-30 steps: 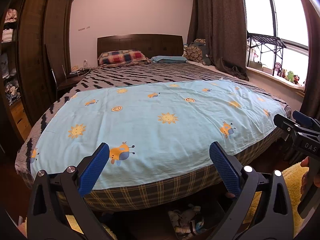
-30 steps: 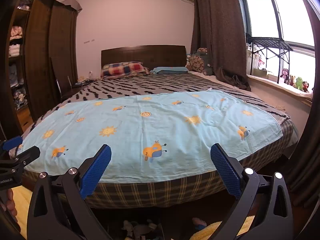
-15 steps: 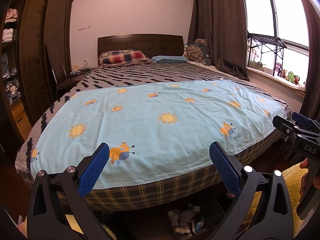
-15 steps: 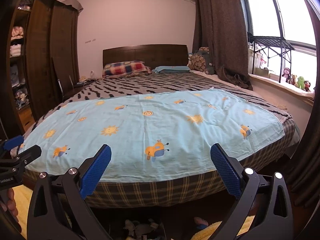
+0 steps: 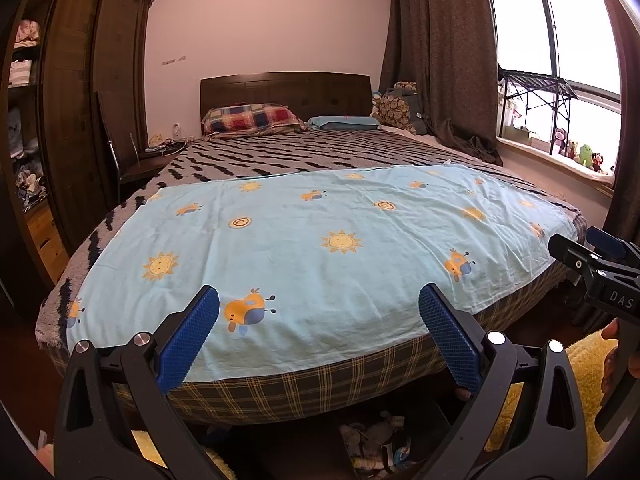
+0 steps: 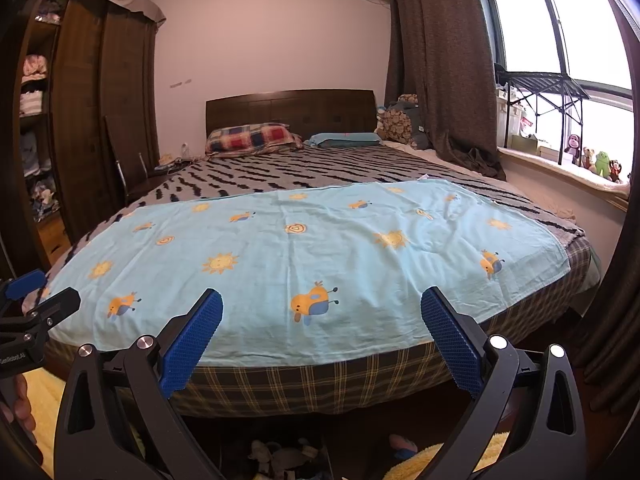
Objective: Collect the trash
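Note:
My left gripper (image 5: pixel 318 336) is open and empty, held at the foot of a bed. My right gripper (image 6: pixel 320 338) is open and empty too, beside it; it shows at the right edge of the left wrist view (image 5: pixel 592 268), and the left one shows at the left edge of the right wrist view (image 6: pixel 28 312). A light blue sheet (image 5: pixel 320 240) with suns and cartoon animals lies flat on the bed, with no trash on it. Crumpled paper and small litter (image 5: pixel 376 444) lie on the floor under the bed's foot edge, also in the right wrist view (image 6: pixel 280 456).
The plaid mattress edge (image 5: pixel 304 392) is right in front. A yellow fluffy rug (image 5: pixel 576 384) lies on the floor. A dark wardrobe (image 5: pixel 80 120) and chair (image 5: pixel 124 152) stand left. Curtains (image 6: pixel 440 80) and a windowsill with toys (image 6: pixel 592 164) are right. Pillows (image 5: pixel 252 118) lie at the headboard.
Both views have shifted only slightly; the right gripper has crept a little toward the bed. Both grippers stay open.

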Available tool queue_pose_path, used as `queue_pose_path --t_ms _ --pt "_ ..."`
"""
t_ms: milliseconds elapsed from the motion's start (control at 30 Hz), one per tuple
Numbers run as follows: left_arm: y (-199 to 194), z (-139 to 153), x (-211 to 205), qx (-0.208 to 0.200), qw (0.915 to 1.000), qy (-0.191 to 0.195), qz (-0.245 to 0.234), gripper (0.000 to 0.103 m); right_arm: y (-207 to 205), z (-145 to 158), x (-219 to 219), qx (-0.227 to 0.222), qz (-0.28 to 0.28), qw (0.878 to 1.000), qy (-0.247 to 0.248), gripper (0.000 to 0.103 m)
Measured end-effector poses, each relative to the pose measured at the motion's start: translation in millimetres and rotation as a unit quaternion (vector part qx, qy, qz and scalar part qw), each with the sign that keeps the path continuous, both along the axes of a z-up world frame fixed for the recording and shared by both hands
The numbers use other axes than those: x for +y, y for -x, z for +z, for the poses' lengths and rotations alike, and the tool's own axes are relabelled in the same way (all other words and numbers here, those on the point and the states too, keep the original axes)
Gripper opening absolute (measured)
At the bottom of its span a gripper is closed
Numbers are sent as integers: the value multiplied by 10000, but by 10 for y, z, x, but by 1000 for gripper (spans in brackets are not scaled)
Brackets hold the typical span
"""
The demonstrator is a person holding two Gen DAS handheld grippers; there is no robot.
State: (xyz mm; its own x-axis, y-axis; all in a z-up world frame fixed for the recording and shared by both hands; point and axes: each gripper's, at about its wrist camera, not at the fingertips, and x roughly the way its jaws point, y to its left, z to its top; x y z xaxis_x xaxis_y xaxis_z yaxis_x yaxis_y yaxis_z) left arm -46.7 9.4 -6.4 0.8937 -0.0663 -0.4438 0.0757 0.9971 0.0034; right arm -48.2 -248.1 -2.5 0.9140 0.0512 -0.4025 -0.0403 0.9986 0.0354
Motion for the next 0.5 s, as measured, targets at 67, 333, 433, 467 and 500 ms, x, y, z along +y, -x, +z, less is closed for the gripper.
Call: queue_pose_path --t_ms 67,333,433,467,500 --pt "5 4 7 -10 10000 7 8 95 -1 4 6 2 16 10000 -2 100" --pt "24 22 16 -57 10000 11 37 95 -7 10 13 1 28 10000 -17 100" --pt "22 24 29 -51 10000 36 49 95 -8 7 9 5 25 10000 -18 100" --pt "20 23 32 -43 10000 41 53 95 -7 8 9 5 27 10000 -19 100" --pt "18 21 35 -38 10000 44 70 95 -5 7 8 13 31 10000 -19 100"
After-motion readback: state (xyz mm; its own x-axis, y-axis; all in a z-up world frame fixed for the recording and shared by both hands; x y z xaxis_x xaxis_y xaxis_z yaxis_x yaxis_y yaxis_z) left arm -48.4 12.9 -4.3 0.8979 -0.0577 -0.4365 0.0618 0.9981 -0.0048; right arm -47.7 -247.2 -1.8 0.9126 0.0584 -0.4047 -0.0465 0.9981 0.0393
